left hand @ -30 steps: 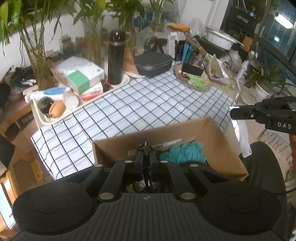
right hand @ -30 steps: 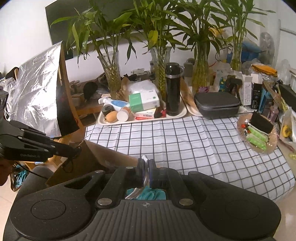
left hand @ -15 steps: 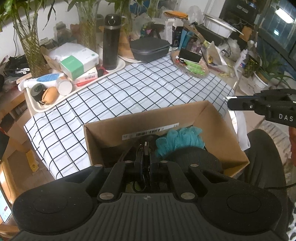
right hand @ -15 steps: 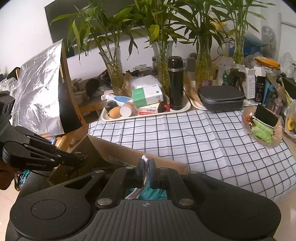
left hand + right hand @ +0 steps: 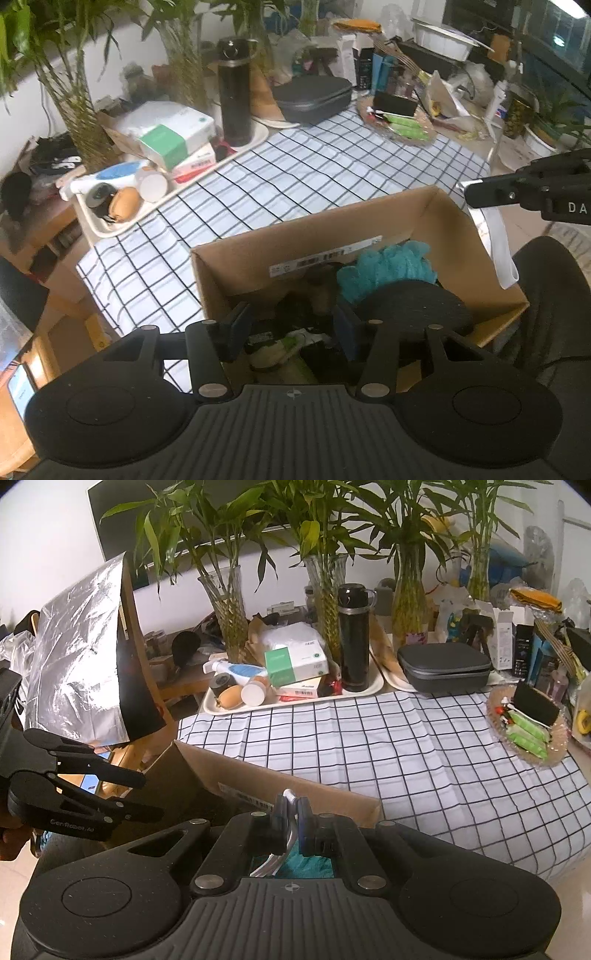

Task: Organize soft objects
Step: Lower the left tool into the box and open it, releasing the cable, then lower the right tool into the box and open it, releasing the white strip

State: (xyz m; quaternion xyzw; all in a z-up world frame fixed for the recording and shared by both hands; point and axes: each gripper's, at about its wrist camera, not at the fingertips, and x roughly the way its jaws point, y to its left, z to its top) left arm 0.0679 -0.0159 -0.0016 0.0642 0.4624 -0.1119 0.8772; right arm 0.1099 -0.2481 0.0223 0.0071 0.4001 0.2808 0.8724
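An open cardboard box (image 5: 332, 229) stands against the checked table edge. It holds a teal fluffy piece (image 5: 388, 266), a black rounded soft piece (image 5: 413, 306) and dark and cream items (image 5: 280, 350) lower down. My left gripper (image 5: 291, 325) hovers over the box's near end. Its jaws are opening, and nothing is pressed between the pads. My right gripper (image 5: 291, 812) is shut on a white strap (image 5: 290, 801). In the left wrist view this strap (image 5: 498, 251) hangs from the right gripper (image 5: 469, 192) past the box's right wall. The left gripper (image 5: 147, 795) shows at the left of the right wrist view.
A checked cloth (image 5: 369, 746) covers the table. At its far side are a tray (image 5: 295, 701) of small packages, a black flask (image 5: 354, 642), a grey case (image 5: 447, 666) and bamboo vases (image 5: 225, 613). A glass dish (image 5: 528, 731) of snacks sits right. A foil sheet (image 5: 77, 664) stands left.
The left gripper's jaws have gone from shut to apart, and its view has tipped down toward the box. The right gripper has stayed shut on the strap.
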